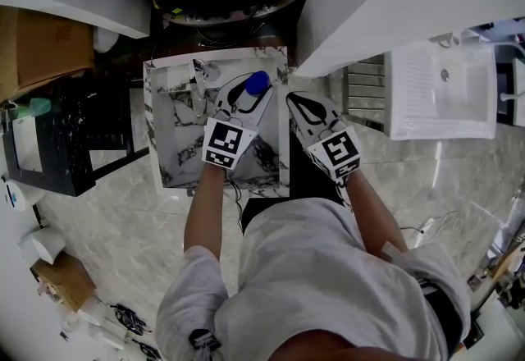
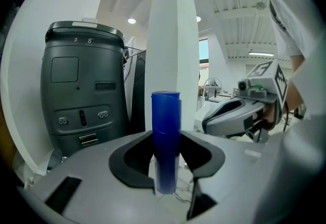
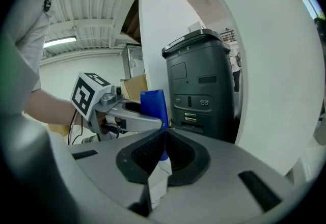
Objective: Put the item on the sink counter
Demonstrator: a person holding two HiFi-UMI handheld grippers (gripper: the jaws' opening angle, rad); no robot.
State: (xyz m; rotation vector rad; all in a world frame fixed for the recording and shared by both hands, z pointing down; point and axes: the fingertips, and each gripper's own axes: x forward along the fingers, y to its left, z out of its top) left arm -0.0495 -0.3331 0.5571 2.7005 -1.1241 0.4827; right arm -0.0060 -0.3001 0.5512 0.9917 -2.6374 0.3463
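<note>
A bottle with a blue cap [image 1: 257,82] stands upright between the jaws of my left gripper [image 1: 246,98], which is shut on it over the marble sink counter [image 1: 153,117]. In the left gripper view the blue cap [image 2: 166,131] rises from between the dark pads of the left gripper [image 2: 167,169]; the bottle's pale body is mostly hidden below them. My right gripper [image 1: 297,102] hovers just right of the counter, its jaws shut with nothing held. The right gripper [image 3: 164,134] view shows its tips meeting, with the blue cap [image 3: 154,107] and left gripper [image 3: 127,118] beyond.
A faucet [image 1: 198,78] stands at the basin's back left. A dark grey machine [image 2: 84,90] and a white pillar [image 2: 173,29] rise behind the counter. A white utility sink [image 1: 443,89] is at the right, a black bin [image 1: 49,146] and a cardboard box [image 1: 45,43] at the left.
</note>
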